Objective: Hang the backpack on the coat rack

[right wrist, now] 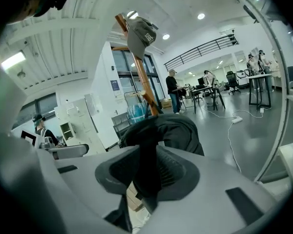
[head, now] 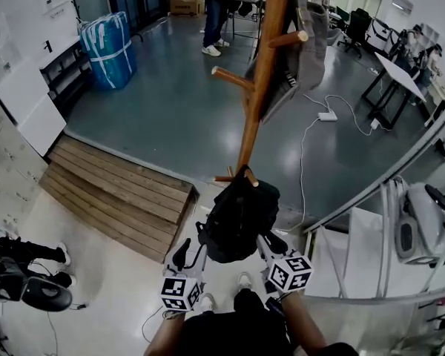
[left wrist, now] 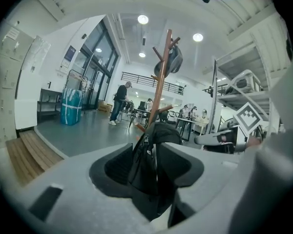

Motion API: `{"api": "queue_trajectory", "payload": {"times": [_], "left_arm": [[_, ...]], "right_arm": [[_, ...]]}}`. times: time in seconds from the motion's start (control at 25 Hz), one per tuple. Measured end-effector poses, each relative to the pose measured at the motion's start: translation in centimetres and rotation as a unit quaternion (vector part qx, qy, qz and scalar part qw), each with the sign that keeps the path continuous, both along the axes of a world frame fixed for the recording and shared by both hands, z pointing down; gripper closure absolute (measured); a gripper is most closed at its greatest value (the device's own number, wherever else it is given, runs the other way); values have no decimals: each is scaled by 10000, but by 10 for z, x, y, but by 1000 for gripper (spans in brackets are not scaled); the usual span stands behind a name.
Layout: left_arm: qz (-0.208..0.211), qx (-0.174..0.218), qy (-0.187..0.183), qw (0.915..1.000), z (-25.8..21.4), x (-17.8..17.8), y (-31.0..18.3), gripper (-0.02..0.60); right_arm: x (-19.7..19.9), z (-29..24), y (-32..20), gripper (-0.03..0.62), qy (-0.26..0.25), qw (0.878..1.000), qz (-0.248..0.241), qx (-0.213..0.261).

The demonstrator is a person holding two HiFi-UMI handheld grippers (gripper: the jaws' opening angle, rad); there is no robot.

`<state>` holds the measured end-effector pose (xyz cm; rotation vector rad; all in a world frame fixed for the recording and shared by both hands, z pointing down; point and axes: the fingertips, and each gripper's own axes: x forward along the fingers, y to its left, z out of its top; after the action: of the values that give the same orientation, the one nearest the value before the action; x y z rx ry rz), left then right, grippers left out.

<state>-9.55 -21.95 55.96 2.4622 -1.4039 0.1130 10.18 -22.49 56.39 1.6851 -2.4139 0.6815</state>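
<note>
1. Left gripper (left wrist: 149,165): jaws pressed onto a dark fold of the backpack (head: 237,213); the hold sits at the bag's left edge; a thin fold could slide out if the lift is jerked.
2. Right gripper (right wrist: 146,172): jaws pinching a black strap or fold of the same bag; with 2 separate holds, uneven lifting would tilt the load and drag on the weaker pinch.
3. The backpack hangs clear of the floor between both grippers, just right of the near right corner of the wooden platform (head: 119,188) and directly in front of the foot of the coat rack (head: 259,73); not judged hung.
4. Low peg (head: 251,180): at the bag's top; contact cannot be told; judged risk of the fabric snagging here as the bag goes up.
5. Middle peg (head: 230,78): bare and well above the bag; a long reach, so the loop may miss or seat only on the tip and slip off.
6. Grey hanging item (head: 311,43): already on an upper peg; added weight may rock the slender pole.
7. Floor cable (head: 311,124): beyond the rack's base; a trip hazard if the person steps round.
</note>
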Motion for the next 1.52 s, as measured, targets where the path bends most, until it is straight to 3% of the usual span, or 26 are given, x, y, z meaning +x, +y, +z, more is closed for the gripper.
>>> {"api": "queue_trajectory", "payload": {"times": [0.44,0.76,0.96,1.08,1.2,1.52], "left_arm": [[187,194,-6,9996,-9,-30,36,549],[588,244,53,9980,-20,-34,57,554],[629,359,49,9974,-31,-26,75,557],[690,455,105,9965,-34,-17,85,557],[695,282,194,9970,-32,-7,91,557],[696,331,51,9970,-38,12,105,557]], "right_arm": [[-36,7,72,561,21,9985,535,-108],[-52,-3,106,574,-16,9965,828,-74],[-53,-19,119,579,-52,9949,1004,93],[-53,-24,126,582,7,9948,1002,201],[-50,-29,132,582,6,9948,993,249],[-48,-44,143,582,-95,9965,723,405]]}}
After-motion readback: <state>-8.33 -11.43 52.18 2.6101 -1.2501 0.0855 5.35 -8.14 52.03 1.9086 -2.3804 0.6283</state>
